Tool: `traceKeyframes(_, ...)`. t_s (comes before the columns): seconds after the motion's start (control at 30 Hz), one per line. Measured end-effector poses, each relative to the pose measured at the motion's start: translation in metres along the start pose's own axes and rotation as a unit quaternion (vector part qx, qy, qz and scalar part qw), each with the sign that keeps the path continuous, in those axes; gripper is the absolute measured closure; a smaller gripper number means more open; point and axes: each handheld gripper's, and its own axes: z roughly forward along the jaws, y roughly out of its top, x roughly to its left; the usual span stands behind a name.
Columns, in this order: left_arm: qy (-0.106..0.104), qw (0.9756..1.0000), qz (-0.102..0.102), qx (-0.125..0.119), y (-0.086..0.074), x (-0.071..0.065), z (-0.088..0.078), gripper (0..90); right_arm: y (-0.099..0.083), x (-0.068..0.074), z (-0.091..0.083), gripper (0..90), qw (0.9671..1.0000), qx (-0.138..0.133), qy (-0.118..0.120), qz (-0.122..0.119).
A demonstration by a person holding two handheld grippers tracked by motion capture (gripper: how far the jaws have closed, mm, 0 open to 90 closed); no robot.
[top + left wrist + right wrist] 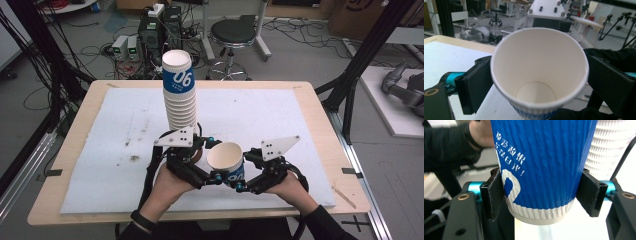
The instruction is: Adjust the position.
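Sitting between the two grippers near the front middle of the table is a single blue-and-white ribbed paper cup (226,160), upright with its mouth open and nothing inside. Whether its base rests on the surface or hangs just above it, I cannot tell.

The right gripper (541,195) has its jaws closed on the cup's lower blue wall, one pad on each side, just above the white band at the base. The left gripper (539,80) has its jaws set against the upper wall just under the rim, and both pads seem to be in contact, so the cup looks to be held by both at once.

I judge the cup to be very light and easily crushed. The thin wall should buckle under a hard squeeze, most readily near the open mouth. The rolled rim and the bottom disc are the stiffest parts, so a hold low on the wall is the safer one. The corrugated sleeve ought to give the pads good friction, so a light grip should be enough.

Just behind the left gripper stands a tall stack of nested white ribbed paper cups (180,100), whose top cup has a blue band marked 06. It leans slightly and looks easy to topple. Everything stands on a white foam mat (300,125) that covers most of a pale wooden table (75,125).
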Motion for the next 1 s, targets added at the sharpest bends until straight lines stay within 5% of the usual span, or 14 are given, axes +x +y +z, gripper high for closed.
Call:
traceKeyframes(0.17,-0.008,0.9998,-0.013,-0.016,-0.002,0.001,0.004,8.6,0.000,0.000,-0.001,30.0,0.9990,-0.039,0.009,0.022)
traceKeyframes(0.57,-0.022,0.9977,-0.032,-0.056,-0.002,0.006,0.005,11.7,-0.001,0.006,0.007,30.0,0.9977,-0.063,-0.010,0.025)
traceKeyframes(1.0,-0.044,0.9973,-0.017,-0.057,-0.003,0.009,0.003,22.7,0.002,0.013,0.010,29.9,0.9980,-0.055,-0.028,0.014)
